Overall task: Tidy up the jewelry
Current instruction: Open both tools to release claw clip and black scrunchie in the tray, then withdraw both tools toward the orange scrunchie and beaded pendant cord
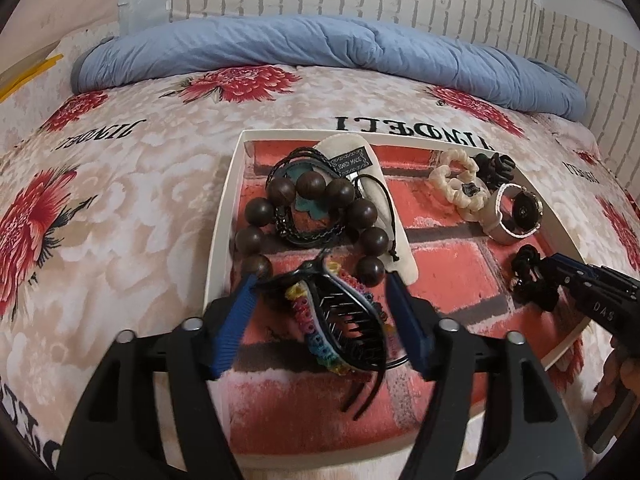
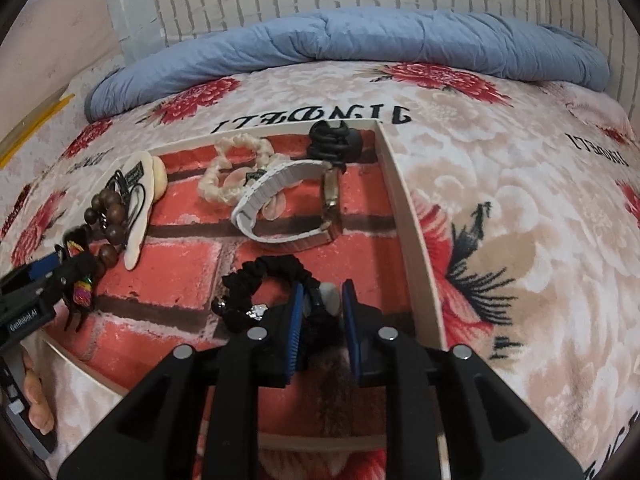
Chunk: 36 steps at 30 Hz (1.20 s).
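A white tray (image 1: 232, 208) lined with red brick print lies on the bed. My left gripper (image 1: 320, 284) stands open over its near left part, its blue pads either side of a black claw clip (image 1: 352, 320) wound with a rainbow crochet band. Behind that lie a wooden bead bracelet (image 1: 312, 184), black braided cords (image 1: 288, 228) and a cream pouch (image 1: 352, 160). My right gripper (image 2: 322, 300) is at the tray's (image 2: 396, 184) near right corner. A black scrunchie (image 2: 272, 268) lies between its pads, with a gap showing on the right side. A white-strapped watch (image 2: 280, 184) lies beyond.
A cream scrunchie (image 1: 452, 184) and a small black clip (image 1: 496, 166) sit at the tray's far right. A floral blanket (image 1: 120, 184) covers the bed, with a rolled blue quilt (image 1: 320, 48) against the white brick wall. A person's fingers (image 2: 36, 396) hold the left tool.
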{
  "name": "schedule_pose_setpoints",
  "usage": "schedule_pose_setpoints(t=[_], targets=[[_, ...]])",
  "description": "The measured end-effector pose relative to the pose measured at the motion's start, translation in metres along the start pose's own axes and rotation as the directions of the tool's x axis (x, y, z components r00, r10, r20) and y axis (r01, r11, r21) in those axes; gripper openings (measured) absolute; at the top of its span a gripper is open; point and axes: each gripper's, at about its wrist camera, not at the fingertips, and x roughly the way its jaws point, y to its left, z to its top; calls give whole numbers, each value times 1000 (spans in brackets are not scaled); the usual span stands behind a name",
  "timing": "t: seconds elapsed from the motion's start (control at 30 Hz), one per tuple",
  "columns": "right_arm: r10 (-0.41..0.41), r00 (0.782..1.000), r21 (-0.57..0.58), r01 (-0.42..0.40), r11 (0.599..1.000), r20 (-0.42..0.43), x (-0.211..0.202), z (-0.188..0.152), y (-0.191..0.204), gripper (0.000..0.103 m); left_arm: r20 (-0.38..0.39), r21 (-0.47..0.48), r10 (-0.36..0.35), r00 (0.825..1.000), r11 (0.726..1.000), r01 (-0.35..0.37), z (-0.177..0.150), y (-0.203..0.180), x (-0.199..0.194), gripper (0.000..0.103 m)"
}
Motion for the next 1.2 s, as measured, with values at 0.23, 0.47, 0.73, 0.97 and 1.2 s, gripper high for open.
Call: schedule_pose_setpoints(t=[0.23,0.47,0.73,0.97,1.2], targets=[[0,999,21,-1,1000,48,-40,-1,-16,59,16,5,-5,1000,1000,5,-5,-4,-29,84],[-45,997,36,43,998,57,-75,-21,-40,71,14,-7,-10,1000,1000,10,-28,-6,-59,94],[-113,992,24,112,993,56,-107,-55,-64,78,23,-5,-40,999,999,40,-59,-19,-96,98],[-152,987,11,151,988,52,-127,-89,-75,78,38,31,-65,997,997,63,-78,-43,-119,98],[-170,984,-1,171,985,55,-136,-114,-82,78,31,56,-76,997,996,74,-98,-65,-132,98]])
